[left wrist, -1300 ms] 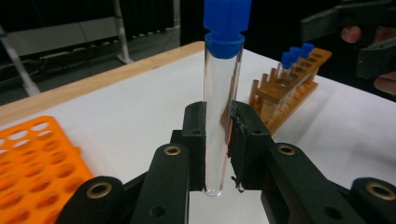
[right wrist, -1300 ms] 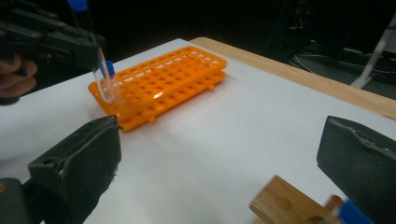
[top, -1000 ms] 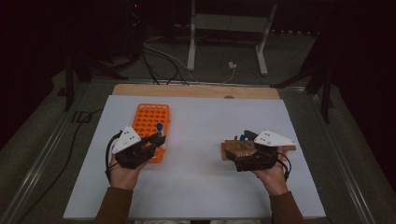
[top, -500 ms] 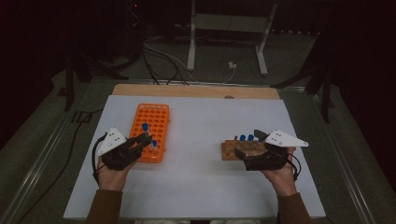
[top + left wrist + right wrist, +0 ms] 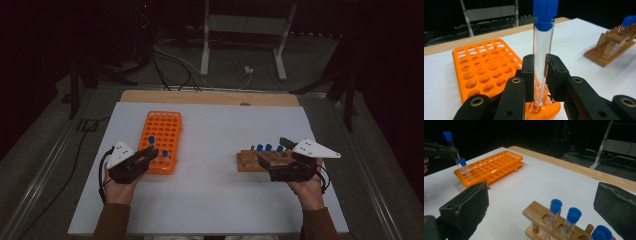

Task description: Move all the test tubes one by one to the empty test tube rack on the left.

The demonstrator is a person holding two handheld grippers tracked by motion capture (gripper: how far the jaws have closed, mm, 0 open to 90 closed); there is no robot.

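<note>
So the clear test tube [image 5: 540, 62] with the blue cap is clamped upright between the pads of the left claw [image 5: 540, 75], and its rounded bottom sits right at a hole on the near edge of the orange rack [image 5: 486, 72]; can't tell from here whether it's actually down in the hole or just touching the rim. In the high view that same tube [image 5: 151, 145] is at the near left corner of the orange rack [image 5: 162, 131], with a second blue-capped tube [image 5: 165, 157] standing in a hole just beside it, so that corner is kinda crowded while the rest of the rack's holes are open all the way to its far edge. The left claw [image 5: 145, 157] comes in from the rack's left side, hand low on the table [image 5: 215, 200]. Over on the right, the wooden rack [image 5: 255, 160] holds three blue-capped tubes [image 5: 268, 148] in a row, and the right claw [image 5: 272, 167] sits right against its near side. In the right gripper view its pads stand wide apart with nothing between them, so it's released, with the wooden rack [image 5: 554, 222] just ahead of it. Between the two racks there's a big bare stretch of white table, and more open surface toward the far wooden edge strip [image 5: 210, 97]. The near table edge is close behind both wrists. Beyond the table there's a metal stand [image 5: 245, 45] and some cables [image 5: 170, 60] on the floor, well clear of everything.
</note>
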